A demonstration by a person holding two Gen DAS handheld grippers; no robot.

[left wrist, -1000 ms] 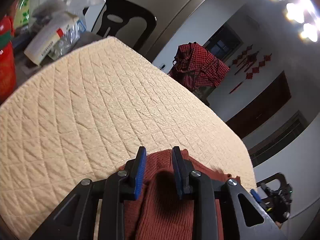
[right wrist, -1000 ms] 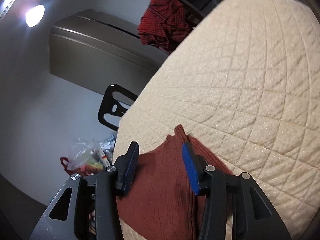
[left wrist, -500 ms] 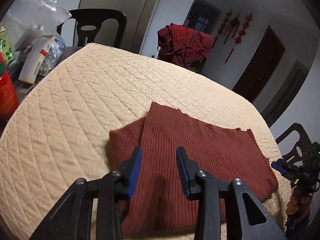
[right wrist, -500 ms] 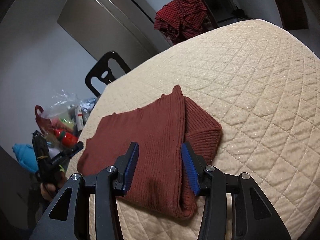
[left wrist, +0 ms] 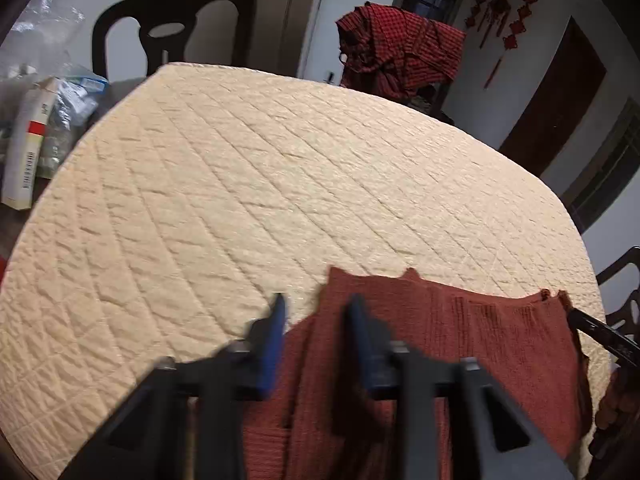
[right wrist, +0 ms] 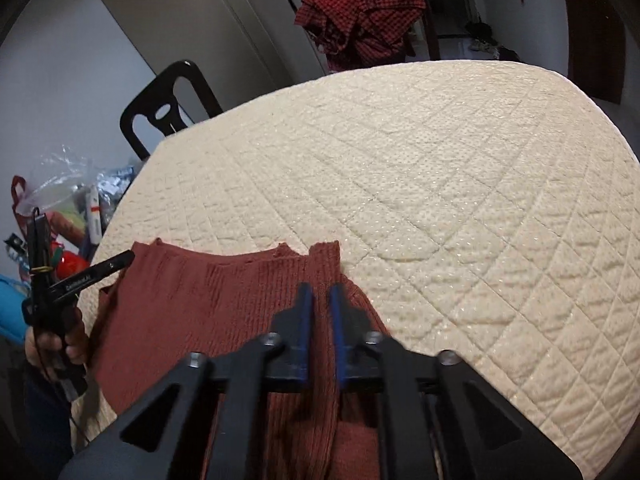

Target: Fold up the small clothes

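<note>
In the left wrist view, the left gripper (left wrist: 316, 320) is blurred with motion over the near edge of a round table covered by a cream quilted cloth (left wrist: 248, 184). Its jaws are closing, a gap shows between the blue pads, and the left edge of the rust-red knitted garment (left wrist: 480, 340) lies between and below them; whether the pads already press the fabric cannot be told through the blur. The garment lies flat at the near right part of the table, its far edge uneven with small raised corners. At its right edge the tip of the right gripper (left wrist: 600, 334) shows as a dark bar. Beyond the table stand a black chair (left wrist: 172, 28) and a red checked cloth (left wrist: 400, 52) draped over another chair, and clear bags with a white box (left wrist: 28, 144) sit to the left. In the right wrist view, the right gripper (right wrist: 320, 300) has its blue pads drawn close together, pinching a raised ridge of the rust-red knitted garment (right wrist: 208, 304) at that garment's right side, near the table's front edge. The rest of the fabric spreads leftward across the cream quilted cloth (right wrist: 440, 168). At the far left, a hand (right wrist: 56, 344) holds the left gripper (right wrist: 120, 260), whose dark tip reaches the garment's left edge.
</note>
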